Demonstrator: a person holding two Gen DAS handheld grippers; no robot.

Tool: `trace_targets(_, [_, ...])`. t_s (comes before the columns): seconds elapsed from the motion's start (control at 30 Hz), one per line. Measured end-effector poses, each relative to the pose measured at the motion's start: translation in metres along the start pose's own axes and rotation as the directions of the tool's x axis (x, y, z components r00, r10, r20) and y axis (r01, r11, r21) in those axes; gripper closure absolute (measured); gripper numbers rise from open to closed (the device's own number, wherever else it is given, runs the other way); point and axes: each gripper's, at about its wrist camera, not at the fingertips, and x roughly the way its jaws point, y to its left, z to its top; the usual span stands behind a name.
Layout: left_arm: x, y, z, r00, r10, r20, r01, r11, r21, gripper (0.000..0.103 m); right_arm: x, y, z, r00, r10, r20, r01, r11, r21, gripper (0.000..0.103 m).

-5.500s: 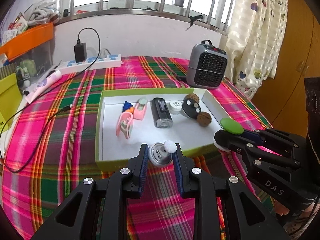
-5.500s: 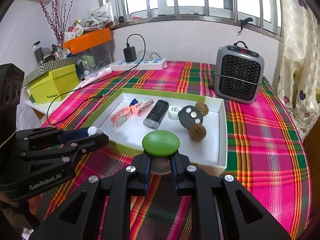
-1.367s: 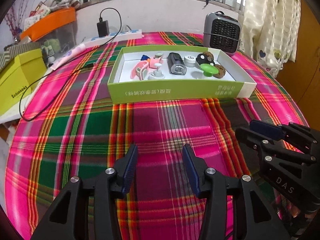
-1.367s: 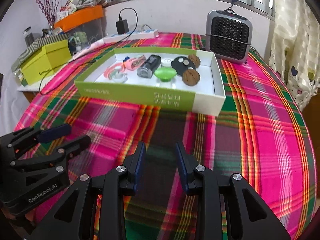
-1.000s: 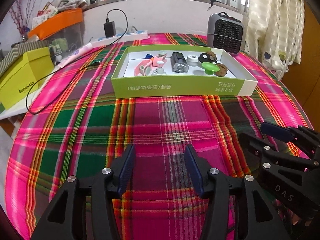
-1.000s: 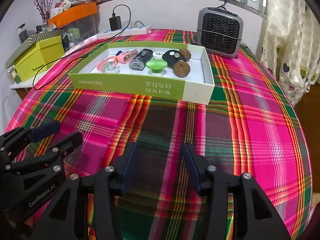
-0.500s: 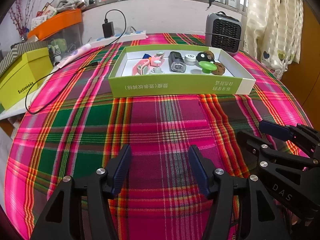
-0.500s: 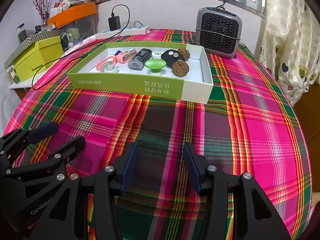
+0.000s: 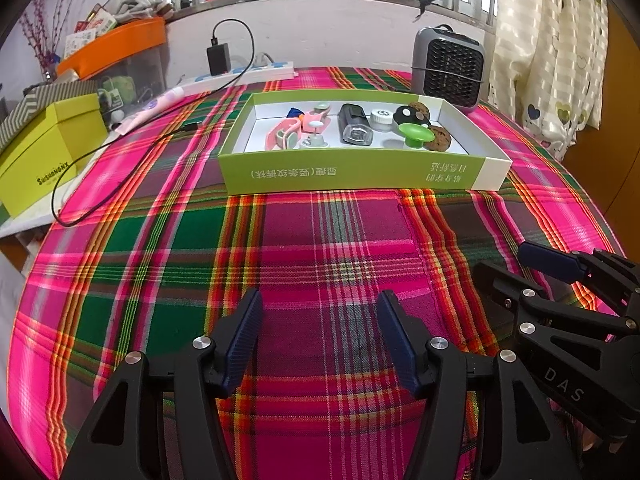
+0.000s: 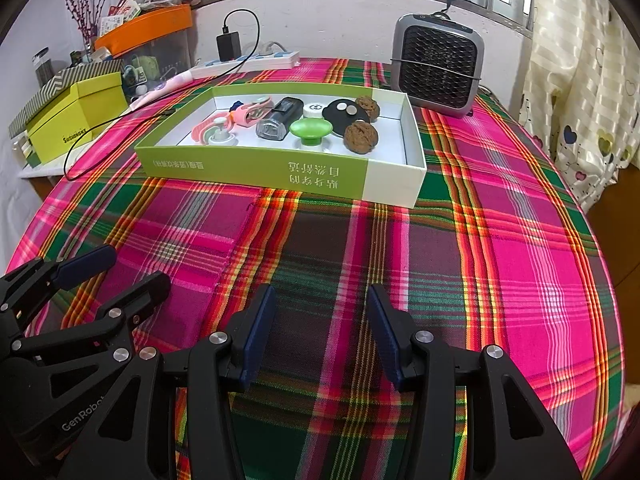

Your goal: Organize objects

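Looking forward and downward from near the plaid tablecloth (image 9: 320, 240), side by side; sharing the green box (image 10: 256, 168) farther ahead.

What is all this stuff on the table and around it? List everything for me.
box: 1, green and white, open, mid-table
walnuts: 2, brown, right end of box
green knob: 1, in box beside the near walnut
black disc: 1, white dots, in box
black device: 1, mid-box
white cap: 1, back of box
pink items: several, left end of box
heater: 1, grey, behind box
power strip: 1, white, by wall
yellow box: 1, left edge
tablecloth: pink-green plaid
left gripper: black, open, empty
right gripper: black, open, empty
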Motion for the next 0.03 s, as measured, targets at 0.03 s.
trace_targets(0.03, [0.0000,0.0000,0.0000,1.000,-0.001,0.000,0.001,1.000,-0.001,0.044,0.0001,0.0000,0.0001,1.000,0.000,0.000,0.000,1.000,0.000,0.054])
